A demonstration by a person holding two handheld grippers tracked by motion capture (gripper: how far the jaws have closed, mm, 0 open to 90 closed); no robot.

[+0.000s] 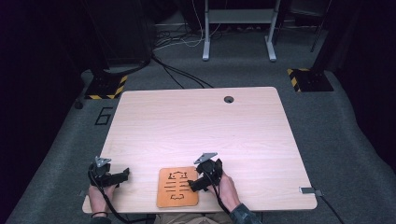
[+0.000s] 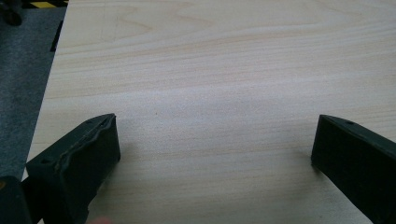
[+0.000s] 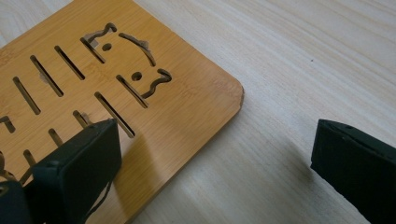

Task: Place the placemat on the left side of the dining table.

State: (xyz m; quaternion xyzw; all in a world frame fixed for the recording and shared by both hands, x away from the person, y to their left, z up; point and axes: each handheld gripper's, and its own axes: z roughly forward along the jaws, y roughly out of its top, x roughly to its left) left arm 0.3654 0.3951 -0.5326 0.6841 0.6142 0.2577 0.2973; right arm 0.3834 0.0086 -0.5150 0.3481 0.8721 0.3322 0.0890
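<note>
1. A pale wooden rectangular worktop (image 1: 201, 126) stands on grey carpet, with a small round cable hole (image 1: 228, 99) near its far edge.
2. A flat orange-brown bamboo board with rounded corners and cut-out slots (image 1: 177, 186) lies on the worktop at the near edge, roughly midway along it. The slots form a fish-skeleton pattern of parallel bars and curls.
3. The left claw (image 1: 122, 175), black and held in the person's left hand (image 1: 100, 191), sits well to the left of the board, low over bare wood. In the left gripper view its two jaws stand wide apart, released, with nothing but wood grain between them.
4. The right claw (image 1: 194, 183), black with a grey three-cornered plate on top, is held in the person's right hand (image 1: 227, 186) just beside the board's right edge.
5. In the right gripper view its jaws are spread wide and released. One jaw is over the board (image 3: 140, 107); the other is over bare worktop (image 3: 303, 56) beyond the board's rounded corner. Whether the jaw touches the board cannot be told.
</note>
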